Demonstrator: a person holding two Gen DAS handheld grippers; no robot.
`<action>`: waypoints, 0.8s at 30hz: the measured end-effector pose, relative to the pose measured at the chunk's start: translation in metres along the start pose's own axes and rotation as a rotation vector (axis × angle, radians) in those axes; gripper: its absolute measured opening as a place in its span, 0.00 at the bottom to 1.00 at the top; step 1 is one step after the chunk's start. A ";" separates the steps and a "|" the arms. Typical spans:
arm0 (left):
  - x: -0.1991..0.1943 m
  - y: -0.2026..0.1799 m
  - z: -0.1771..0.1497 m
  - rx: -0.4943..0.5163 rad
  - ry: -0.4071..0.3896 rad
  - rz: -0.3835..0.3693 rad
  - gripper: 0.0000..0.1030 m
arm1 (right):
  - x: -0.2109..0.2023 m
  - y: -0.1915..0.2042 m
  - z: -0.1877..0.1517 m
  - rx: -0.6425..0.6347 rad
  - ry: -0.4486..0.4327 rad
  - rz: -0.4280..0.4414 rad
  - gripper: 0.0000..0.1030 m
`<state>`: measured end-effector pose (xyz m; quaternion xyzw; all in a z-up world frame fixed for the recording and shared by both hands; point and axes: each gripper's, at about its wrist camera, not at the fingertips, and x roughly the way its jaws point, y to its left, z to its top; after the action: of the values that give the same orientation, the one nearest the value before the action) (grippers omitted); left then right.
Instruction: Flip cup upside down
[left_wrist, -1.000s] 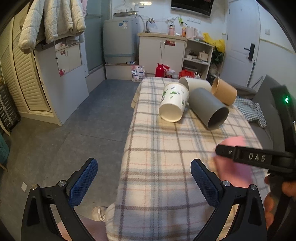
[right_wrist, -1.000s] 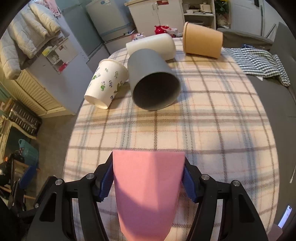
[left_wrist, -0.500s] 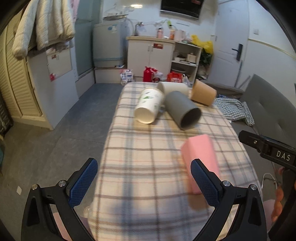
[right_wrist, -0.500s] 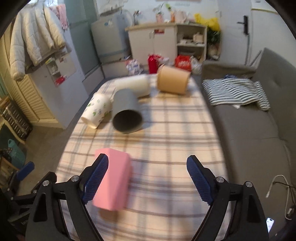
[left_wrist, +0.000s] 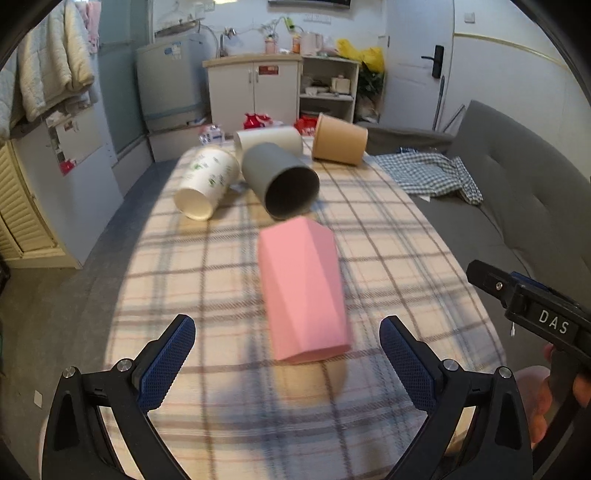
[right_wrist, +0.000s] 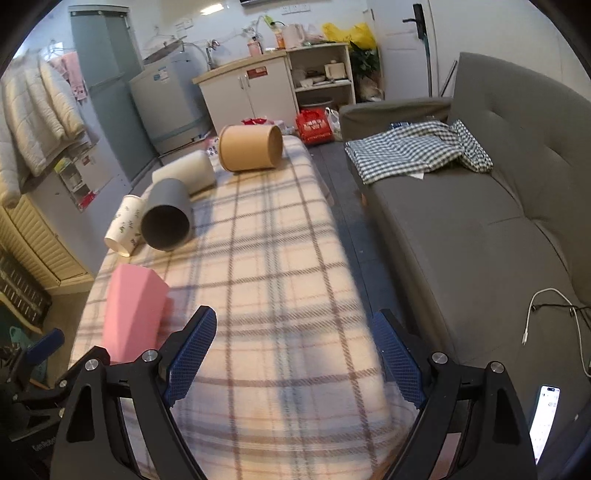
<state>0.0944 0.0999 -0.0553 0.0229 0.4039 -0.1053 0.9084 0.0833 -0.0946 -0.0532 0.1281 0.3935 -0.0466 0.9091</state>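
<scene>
5 cups sit on the plaid-covered bench (left_wrist: 221, 424). The faceted pink plastic cup (left_wrist: 303, 291) stands mouth-down near its front edge, apparently flipped. The grey (left_wrist: 280, 181), floral paper (left_wrist: 207, 181), white (left_wrist: 269, 138) and tan (left_wrist: 340, 138) cups lie sideways. The left hand-held gripper (left_wrist: 288, 350) and right hand-held gripper (right_wrist: 295, 354) hang spread apart, holding nothing.

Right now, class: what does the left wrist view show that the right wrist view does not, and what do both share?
Only the left wrist view shows the open left gripper framing the tall faceted pink cup, closed end up. Only the right wrist view shows the white charging cable and lit phone on the grey sofa, beyond the open right gripper. Both show the pink cup, the grey cylindrical cup on its side and the plaid tablecloth.
</scene>
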 end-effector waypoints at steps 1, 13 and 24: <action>0.004 0.000 -0.001 -0.005 0.012 -0.004 0.99 | 0.001 -0.001 0.000 0.002 0.001 0.003 0.85; 0.033 0.000 -0.011 -0.016 0.112 -0.058 0.61 | 0.019 -0.003 -0.001 0.016 0.045 0.021 0.84; 0.006 -0.003 0.010 0.040 0.039 -0.053 0.50 | 0.017 0.002 -0.002 0.003 0.040 0.019 0.84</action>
<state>0.1051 0.0949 -0.0524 0.0323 0.4198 -0.1371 0.8966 0.0943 -0.0914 -0.0666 0.1339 0.4105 -0.0359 0.9013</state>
